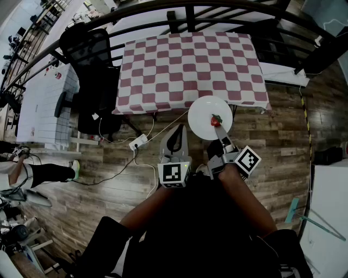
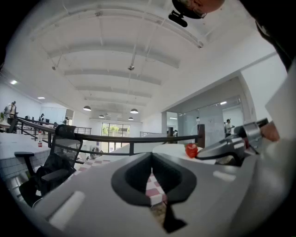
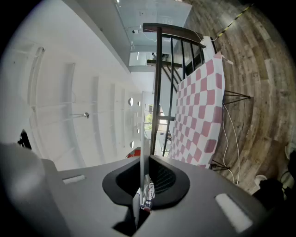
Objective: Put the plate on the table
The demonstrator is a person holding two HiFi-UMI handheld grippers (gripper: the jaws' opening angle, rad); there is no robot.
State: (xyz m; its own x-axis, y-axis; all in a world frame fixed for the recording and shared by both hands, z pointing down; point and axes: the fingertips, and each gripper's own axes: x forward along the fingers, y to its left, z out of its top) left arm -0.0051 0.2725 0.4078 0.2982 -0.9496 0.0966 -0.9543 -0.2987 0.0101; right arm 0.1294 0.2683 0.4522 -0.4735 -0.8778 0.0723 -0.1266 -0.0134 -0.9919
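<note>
A white plate (image 1: 206, 115) with a small red thing (image 1: 216, 120) on it hangs level over the floor, at the near edge of the table with the red-and-white checked cloth (image 1: 190, 65). My right gripper (image 1: 218, 129) is shut on the plate's near rim. In the right gripper view the plate (image 3: 142, 139) shows edge-on as a thin line between the jaws of the right gripper (image 3: 144, 162). My left gripper (image 1: 175, 134) is to the plate's left, over the floor, shut with nothing in it. In the left gripper view the left gripper (image 2: 151, 159) has the plate (image 2: 173, 149) beyond it on the right.
A black office chair (image 1: 89, 70) stands left of the table. A dark railing (image 1: 179, 8) runs behind it. A power strip (image 1: 138, 143) with white cables lies on the wooden floor under the table's near edge. A person's leg (image 1: 46, 172) shows at the far left.
</note>
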